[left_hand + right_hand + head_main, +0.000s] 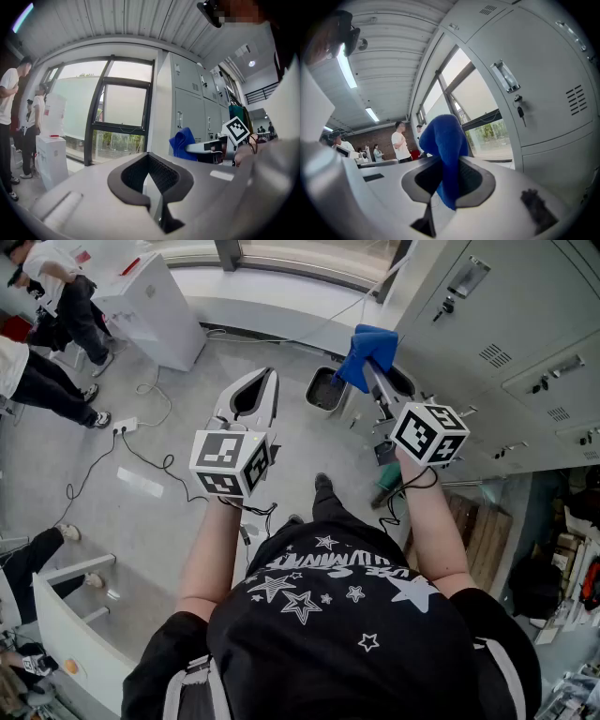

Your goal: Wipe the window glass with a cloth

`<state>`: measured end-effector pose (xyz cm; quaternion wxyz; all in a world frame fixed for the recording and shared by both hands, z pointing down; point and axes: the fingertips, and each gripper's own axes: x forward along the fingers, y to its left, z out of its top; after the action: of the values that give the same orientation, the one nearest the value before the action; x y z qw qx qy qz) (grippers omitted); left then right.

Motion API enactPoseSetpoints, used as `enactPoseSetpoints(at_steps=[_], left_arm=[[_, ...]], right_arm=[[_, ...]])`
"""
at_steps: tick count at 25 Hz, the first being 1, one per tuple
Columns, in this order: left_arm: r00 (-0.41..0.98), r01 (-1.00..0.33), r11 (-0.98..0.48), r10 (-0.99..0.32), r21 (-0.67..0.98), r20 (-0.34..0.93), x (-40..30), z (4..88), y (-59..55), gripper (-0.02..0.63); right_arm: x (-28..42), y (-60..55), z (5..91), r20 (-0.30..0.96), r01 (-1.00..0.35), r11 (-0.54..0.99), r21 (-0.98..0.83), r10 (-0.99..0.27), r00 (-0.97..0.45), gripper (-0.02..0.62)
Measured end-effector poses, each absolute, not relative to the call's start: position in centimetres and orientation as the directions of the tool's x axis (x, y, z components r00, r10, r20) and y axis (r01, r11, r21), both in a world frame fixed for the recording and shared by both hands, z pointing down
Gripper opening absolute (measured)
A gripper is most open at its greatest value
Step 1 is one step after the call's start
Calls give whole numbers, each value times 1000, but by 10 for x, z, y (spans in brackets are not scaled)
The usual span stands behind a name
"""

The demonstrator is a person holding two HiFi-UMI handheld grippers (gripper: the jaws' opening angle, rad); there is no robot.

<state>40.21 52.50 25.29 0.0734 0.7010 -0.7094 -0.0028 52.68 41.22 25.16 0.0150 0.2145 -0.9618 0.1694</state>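
My right gripper [374, 373] is shut on a blue cloth [367, 350], held up in front of me beside the lockers. In the right gripper view the cloth [446, 150] sticks up from between the jaws of that gripper [446, 187]. The left gripper [265, 381] is held lower and to the left, with its jaws together and nothing between them; its own view shows it [150, 183] shut and empty. The window glass [123, 105] lies ahead behind a dark frame, and it runs along the top of the head view [300, 253]. Neither gripper touches the glass.
Grey lockers [511, 334] stand at the right, close to the right gripper. A white cabinet [150, 304] stands at the left below the window, with people [56, 296] near it. A dark bin [325, 388] and a cable [141, 451] lie on the floor.
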Motion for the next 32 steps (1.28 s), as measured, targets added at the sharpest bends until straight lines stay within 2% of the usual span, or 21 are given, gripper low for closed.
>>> enactPoseSetpoints(at_steps=[9,32], left_arm=[[-16,-997,20,-998,72,58,407,243,523,8],[-97,-990,103,-993,92,67,384,250,597,8]], right_arm=[[527,414,251,102,-409,857,-312,-398,-912,74],[515,460,255,83,-393,856,-335,-389,-917,74]])
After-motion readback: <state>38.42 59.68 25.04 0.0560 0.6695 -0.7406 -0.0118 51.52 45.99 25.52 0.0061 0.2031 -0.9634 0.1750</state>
